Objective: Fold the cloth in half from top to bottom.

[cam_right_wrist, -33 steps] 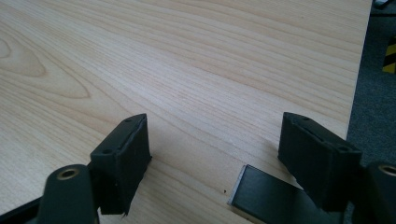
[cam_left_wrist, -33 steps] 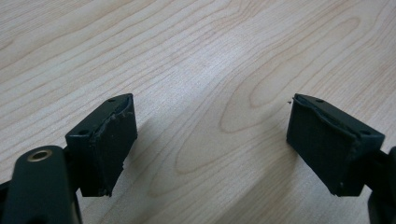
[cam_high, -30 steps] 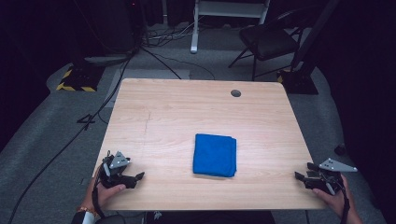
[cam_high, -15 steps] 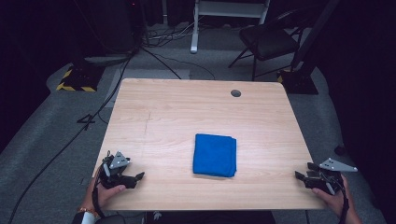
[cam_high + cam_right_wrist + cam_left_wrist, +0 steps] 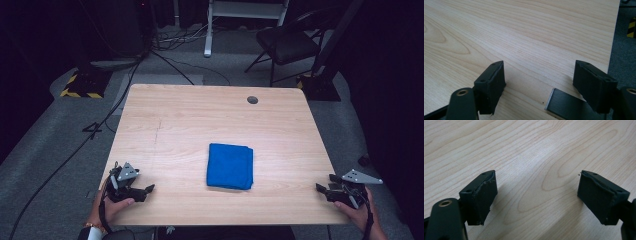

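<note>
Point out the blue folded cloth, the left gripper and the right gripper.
blue folded cloth (image 5: 230, 166): high view, middle of its top face.
left gripper (image 5: 148, 189): high view, midway between its open jaw tips.
right gripper (image 5: 320, 188): high view, midway between its open jaw tips, at the table's right edge.

Light wooden table (image 5: 190, 120), folded blue cloth (image 5: 230, 166) lying flat near its front-centre

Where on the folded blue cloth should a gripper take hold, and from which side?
Probably a near corner of the folded blue cloth, which lies flat mid-table. The open left gripper could slide in low from the near-left corner, the open right gripper from the near-right; pinching across the stacked edge should catch all layers.
</note>
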